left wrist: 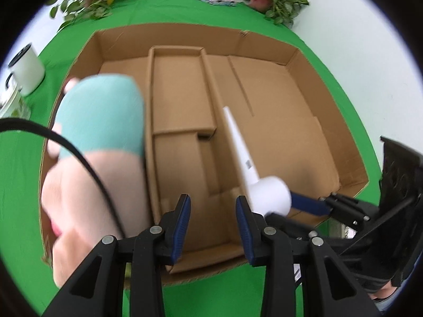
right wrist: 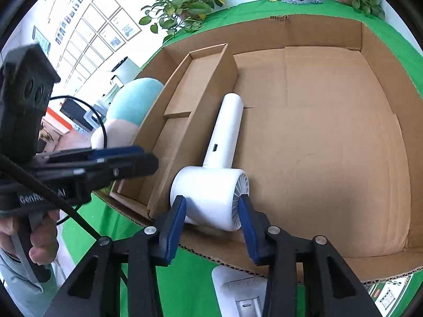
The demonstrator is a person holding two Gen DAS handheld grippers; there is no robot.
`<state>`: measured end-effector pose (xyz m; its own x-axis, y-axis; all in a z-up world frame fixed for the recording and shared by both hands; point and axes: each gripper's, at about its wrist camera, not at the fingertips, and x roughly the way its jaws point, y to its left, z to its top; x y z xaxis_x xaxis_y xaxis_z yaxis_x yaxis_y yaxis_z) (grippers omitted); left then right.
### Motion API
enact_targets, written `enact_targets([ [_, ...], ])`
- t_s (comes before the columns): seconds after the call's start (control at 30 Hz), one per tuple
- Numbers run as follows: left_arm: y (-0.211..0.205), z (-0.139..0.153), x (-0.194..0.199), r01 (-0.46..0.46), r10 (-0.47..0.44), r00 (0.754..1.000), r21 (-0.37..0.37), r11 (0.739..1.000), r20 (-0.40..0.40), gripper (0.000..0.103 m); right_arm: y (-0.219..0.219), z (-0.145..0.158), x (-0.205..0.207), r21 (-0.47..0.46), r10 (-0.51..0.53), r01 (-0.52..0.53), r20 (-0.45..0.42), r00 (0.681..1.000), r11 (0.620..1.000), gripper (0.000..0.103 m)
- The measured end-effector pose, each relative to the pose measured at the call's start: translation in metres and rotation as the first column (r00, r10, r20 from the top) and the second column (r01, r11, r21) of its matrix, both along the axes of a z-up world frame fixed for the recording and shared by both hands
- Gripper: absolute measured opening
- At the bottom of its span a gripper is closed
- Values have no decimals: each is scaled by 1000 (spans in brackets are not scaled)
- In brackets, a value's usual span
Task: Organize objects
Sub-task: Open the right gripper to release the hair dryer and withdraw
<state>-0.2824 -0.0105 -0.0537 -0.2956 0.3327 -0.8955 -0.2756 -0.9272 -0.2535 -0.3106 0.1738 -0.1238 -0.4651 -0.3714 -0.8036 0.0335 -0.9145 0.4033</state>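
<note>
Green cloth (right wrist: 185,285) under cardboard box (right wrist: 330,34)

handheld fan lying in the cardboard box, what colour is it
White all over, the handheld fan; clearest in the right wrist view.

White fan (right wrist: 211,192), plain brown cardboard box (right wrist: 330,137), green tablecloth (left wrist: 164,13), blurred, seemingly teal-and-pink plush (left wrist: 100,142).

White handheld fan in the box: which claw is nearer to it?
Right. The right claw straddles the fan head; the left claw sits empty beside it, over the cardboard box.
</note>
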Motion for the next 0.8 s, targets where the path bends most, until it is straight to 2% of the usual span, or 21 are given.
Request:
enact_targets([
  [0.23, -9, -12, 20, -35, 35, 999, 6, 999, -5, 31, -5, -19, 3, 23, -6, 6, 6, 1000, 1000, 39],
  [0.3, -11, -13, 22, -62, 62, 998, 21, 998, -1, 31, -6, -21, 1, 23, -12, 11, 10, 1000, 1000, 40],
  [0.57, -7, -13, 26, -100, 100, 995, -13, 995, -1, 31, -8, -19, 3, 57, -16, 15, 16, 1000, 998, 42],
  [0.6, -8, -12, 26, -99, 99, 995, -14, 995, 0, 31, -8, -17, 5, 80, -23, 22, 11, 1000, 997, 46],
  [0.67, -11, -11, 24, -97, 97, 995, 0, 995, 7, 32, -6, -12, 10, 139, -47, 48, -13, 999, 989, 63],
  [0.73, -12, -7, 20, -114, 114, 993, 38, 993, 5, 32, -3, 1, 21, 196, -82, 95, -76, 994, 976, 85],
  [0.77, -14, -2, 22, -125, 126, 992, 46, 991, -11, 32, -3, 11, 30, 226, -96, 123, -124, 988, 966, 88],
  [0.8, -16, 4, 26, -130, 132, 990, 44, 990, -42, 32, -3, 20, 38, 252, -102, 141, -164, 981, 957, 97],
])
